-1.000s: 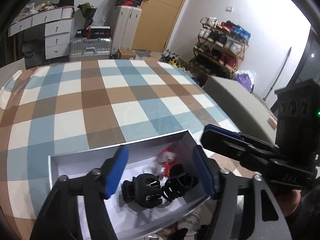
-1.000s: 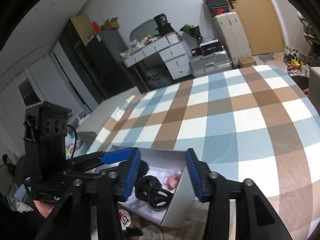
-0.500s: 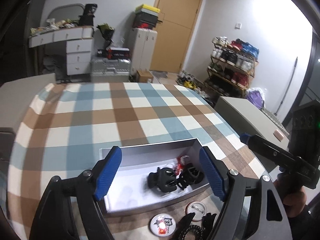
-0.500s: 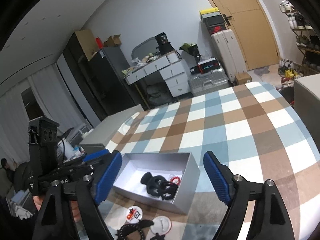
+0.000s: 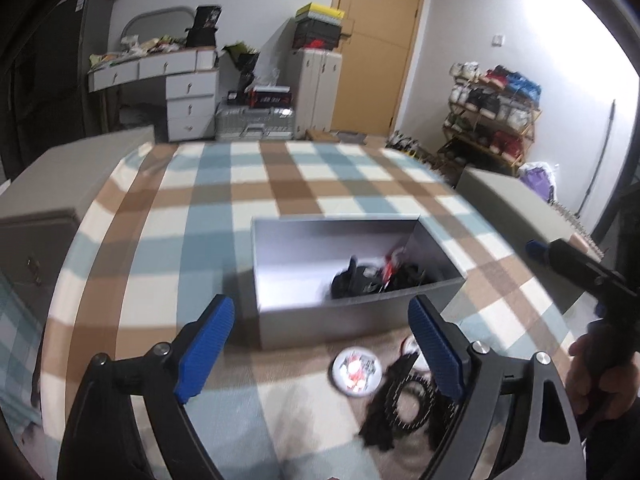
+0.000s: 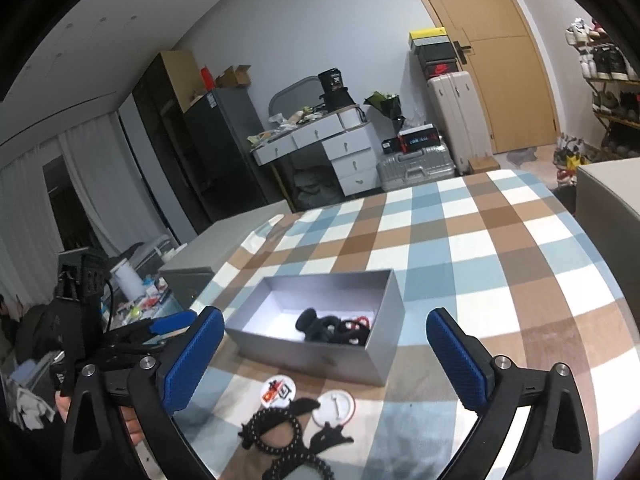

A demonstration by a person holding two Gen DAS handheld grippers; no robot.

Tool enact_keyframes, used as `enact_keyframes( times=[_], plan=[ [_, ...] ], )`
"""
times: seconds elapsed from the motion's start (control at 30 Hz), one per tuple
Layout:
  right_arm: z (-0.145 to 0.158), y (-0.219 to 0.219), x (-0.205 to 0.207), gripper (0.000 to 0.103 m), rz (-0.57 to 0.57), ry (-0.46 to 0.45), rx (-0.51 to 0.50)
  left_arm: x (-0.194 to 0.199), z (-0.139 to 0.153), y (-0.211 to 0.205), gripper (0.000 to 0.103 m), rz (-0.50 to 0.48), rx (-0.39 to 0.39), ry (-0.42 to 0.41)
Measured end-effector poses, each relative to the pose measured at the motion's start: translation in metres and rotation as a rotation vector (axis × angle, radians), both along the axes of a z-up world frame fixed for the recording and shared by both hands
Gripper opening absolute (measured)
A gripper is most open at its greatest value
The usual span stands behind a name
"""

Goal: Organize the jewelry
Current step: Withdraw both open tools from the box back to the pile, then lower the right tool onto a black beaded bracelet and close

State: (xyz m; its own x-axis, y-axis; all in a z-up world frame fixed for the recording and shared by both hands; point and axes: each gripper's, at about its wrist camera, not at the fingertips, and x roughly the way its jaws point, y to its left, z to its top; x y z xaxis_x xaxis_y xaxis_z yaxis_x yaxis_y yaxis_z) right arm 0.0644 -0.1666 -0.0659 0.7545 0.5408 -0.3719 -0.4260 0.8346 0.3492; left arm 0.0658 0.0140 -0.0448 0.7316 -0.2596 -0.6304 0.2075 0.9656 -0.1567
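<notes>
jaws just opened wide and empty, right gripper [image 6: 324,354] hovers above black beaded hair ties [image 6: 280,436] lying just below, grey cardboard box [image 6: 320,360] beyond, left gripper [image 5: 320,354] likewise wide.

Checked tablecloth [image 6: 500,248], white drawers [image 6: 352,156], silver suitcase [image 6: 416,168], wooden door [image 5: 380,48].

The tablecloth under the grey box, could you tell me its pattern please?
Tablecloth: blue, brown and white checks, clearest in the right wrist view.
</notes>
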Motion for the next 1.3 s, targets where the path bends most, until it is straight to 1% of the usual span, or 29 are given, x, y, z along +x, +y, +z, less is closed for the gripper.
enact_keyframes(
  times=[0.07, 0.17, 0.4, 0.6, 0.83, 1.13, 1.23, 1.3],
  plan=[
    [-0.005, 0.002, -0.004, 0.103, 0.004, 0.011, -0.006, -0.002, -0.008, -0.002, 0.094, -0.001, 0.018, 0.033],
    [-0.014, 0.003, -0.011, 0.103, 0.008, 0.031, -0.016, -0.008, -0.016, -0.005, 0.094, -0.003, 0.038, 0.064],
    [-0.040, 0.006, -0.029, 0.103, 0.027, 0.095, -0.060, -0.027, -0.032, -0.003, 0.094, 0.003, 0.042, 0.108],
    [-0.068, 0.012, -0.043, 0.103, 0.038, 0.146, -0.120, -0.037, -0.040, -0.002, 0.094, 0.046, 0.071, 0.136],
    [-0.079, 0.024, -0.057, 0.103, 0.058, 0.120, -0.165, -0.045, -0.038, -0.001, 0.094, 0.082, 0.097, 0.116],
    [-0.078, 0.024, -0.056, 0.103, 0.016, 0.108, -0.197, -0.053, -0.037, -0.004, 0.094, 0.067, 0.127, 0.102],
    [-0.079, 0.027, -0.056, 0.100, 0.007, 0.101, -0.234, -0.054, -0.037, -0.004, 0.094, 0.073, 0.131, 0.102],
    [-0.079, 0.030, -0.056, 0.094, 0.007, 0.100, -0.260, -0.054, -0.037, -0.003, 0.094, 0.077, 0.132, 0.104]
  ],
)
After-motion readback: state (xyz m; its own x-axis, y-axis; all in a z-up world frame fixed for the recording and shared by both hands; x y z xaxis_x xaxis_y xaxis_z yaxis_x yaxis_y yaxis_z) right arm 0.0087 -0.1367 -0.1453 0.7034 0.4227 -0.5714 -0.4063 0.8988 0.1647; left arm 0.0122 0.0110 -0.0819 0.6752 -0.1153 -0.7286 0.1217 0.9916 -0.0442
